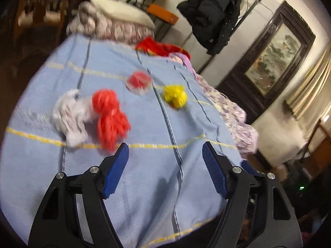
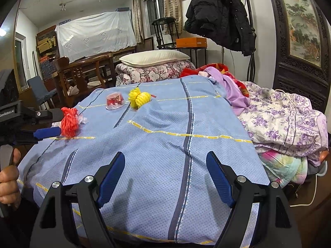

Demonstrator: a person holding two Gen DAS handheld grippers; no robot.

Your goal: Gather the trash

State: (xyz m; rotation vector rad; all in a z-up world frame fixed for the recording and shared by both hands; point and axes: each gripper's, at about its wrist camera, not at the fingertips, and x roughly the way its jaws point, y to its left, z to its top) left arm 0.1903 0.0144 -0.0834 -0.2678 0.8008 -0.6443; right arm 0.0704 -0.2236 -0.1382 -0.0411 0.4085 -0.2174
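Bed covered by a light blue blanket (image 2: 165, 155) with dark blue stripes and yellow dashed lines; cloth lies wrinkled, sagging at the near edge. Room cluttered: white pillow (image 2: 154, 57) on a folded floral quilt (image 2: 155, 73) at the far end, black coat (image 2: 219, 14) hanging on a stand, carved dark screen with a painted panel (image 2: 302, 20) at right, wooden chairs at left.

Trash on the blanket, far-left part: red yarn bundle (image 1: 110, 117) touching a crumpled white plastic wrapper (image 1: 69, 115); beyond them a clear plastic cup holding something red (image 1: 138, 81); just beside that, a yellow yarn bundle (image 1: 175, 96).

Right side of the bed: heap of purple-flowered bedding (image 2: 285, 119), a lilac garment (image 2: 233, 91) and a red cloth (image 2: 192, 70) behind it.

Left claw (image 1: 165, 155): spread, nothing between the blue pads, tips just short of the red yarn; left wrist view is motion-blurred. In the right wrist view it enters from the left edge, near the red yarn, a hand (image 2: 8, 184) on its grip.

Right claw (image 2: 165, 161): spread, empty, over bare blanket, well apart from the trash.
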